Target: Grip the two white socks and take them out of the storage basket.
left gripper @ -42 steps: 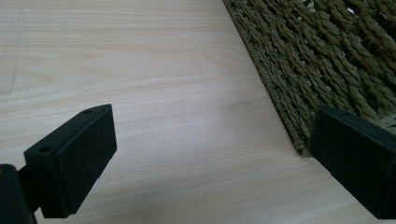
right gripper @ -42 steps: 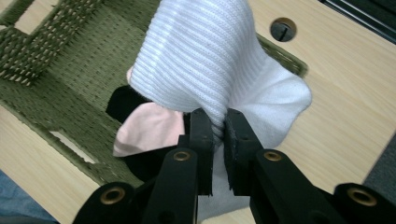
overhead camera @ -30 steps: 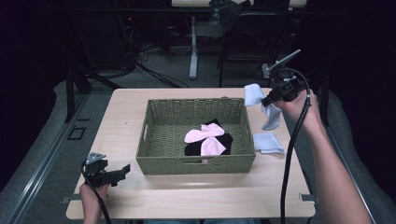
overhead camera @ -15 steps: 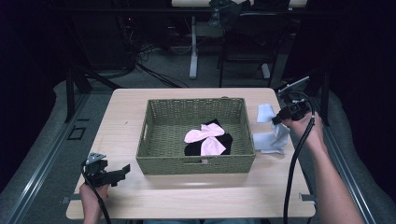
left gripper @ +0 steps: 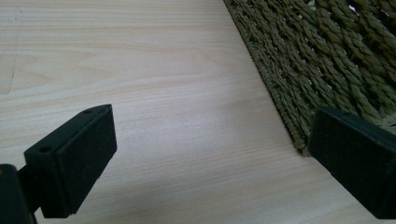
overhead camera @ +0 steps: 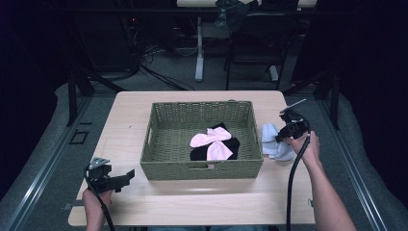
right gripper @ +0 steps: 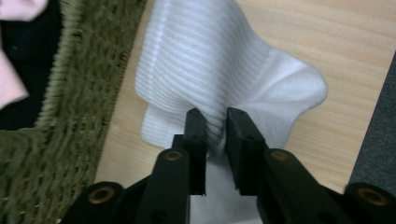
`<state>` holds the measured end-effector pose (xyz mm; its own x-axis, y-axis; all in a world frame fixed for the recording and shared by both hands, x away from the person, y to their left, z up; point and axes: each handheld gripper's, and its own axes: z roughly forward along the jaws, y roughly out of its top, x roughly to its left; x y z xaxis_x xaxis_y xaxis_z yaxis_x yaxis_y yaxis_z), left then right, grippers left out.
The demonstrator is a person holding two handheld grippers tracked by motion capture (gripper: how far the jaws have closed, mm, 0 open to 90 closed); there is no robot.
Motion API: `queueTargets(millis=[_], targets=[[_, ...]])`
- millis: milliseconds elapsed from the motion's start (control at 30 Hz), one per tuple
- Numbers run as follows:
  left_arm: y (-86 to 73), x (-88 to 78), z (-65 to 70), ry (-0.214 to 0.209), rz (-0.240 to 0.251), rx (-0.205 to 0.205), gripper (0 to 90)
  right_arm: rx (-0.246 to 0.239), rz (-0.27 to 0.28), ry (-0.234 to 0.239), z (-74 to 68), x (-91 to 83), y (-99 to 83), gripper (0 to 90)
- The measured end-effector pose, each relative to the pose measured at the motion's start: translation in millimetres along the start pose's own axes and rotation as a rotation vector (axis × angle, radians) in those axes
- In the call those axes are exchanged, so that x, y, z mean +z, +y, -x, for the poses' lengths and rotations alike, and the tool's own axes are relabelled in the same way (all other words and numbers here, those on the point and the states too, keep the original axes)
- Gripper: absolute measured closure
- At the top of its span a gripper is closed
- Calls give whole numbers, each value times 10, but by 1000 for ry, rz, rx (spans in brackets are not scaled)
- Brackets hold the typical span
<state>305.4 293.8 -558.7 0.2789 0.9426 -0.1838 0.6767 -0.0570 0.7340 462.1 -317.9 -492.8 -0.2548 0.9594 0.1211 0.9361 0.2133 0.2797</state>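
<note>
The right gripper [right gripper: 215, 123] has its narrow jaws, which have just been opening a little, pinching a fold of the white sock [right gripper: 205, 60] ahead of its tips, lowered onto the table [overhead camera: 130, 115] just beside the basket [overhead camera: 202, 169]. Judging by this, the sock is being set down on a second white piece under it; next comes a fuller release. The left gripper [left gripper: 210, 154] rests wide and empty near the basket's corner. Inside lie one pink sock [overhead camera: 211, 142] and one black one [overhead camera: 230, 144].

I see a woven olive basket [overhead camera: 202, 166] mid-table [overhead camera: 192, 202] holding 2 pink socks [overhead camera: 211, 142] over a black garment [overhead camera: 232, 144], with a chair [overhead camera: 255, 53] beyond the table.
</note>
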Motion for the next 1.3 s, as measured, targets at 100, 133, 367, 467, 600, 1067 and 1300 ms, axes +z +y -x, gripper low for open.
queueTargets(millis=[100,133,367,467,600,1067,1300], targets=[[-1,0,0,-1,1,-2,14,18,14,-1,27,-8,-15,647],[-1,1,0,0,1,-2,14,29,24,-4,26,-20,-18,595],[5,0,7,-3,-10,7,14,9,79,-5,18,-266,-115,359],[5,3,5,-5,-13,5,14,-7,118,12,-6,-416,-219,290],[3,15,18,-6,-7,6,14,-35,166,18,-41,-568,-367,201],[5,15,21,-3,-6,13,15,-64,244,38,-97,-624,-1032,110],[8,17,25,-4,-9,14,15,-45,261,52,-52,-397,-1379,94]])
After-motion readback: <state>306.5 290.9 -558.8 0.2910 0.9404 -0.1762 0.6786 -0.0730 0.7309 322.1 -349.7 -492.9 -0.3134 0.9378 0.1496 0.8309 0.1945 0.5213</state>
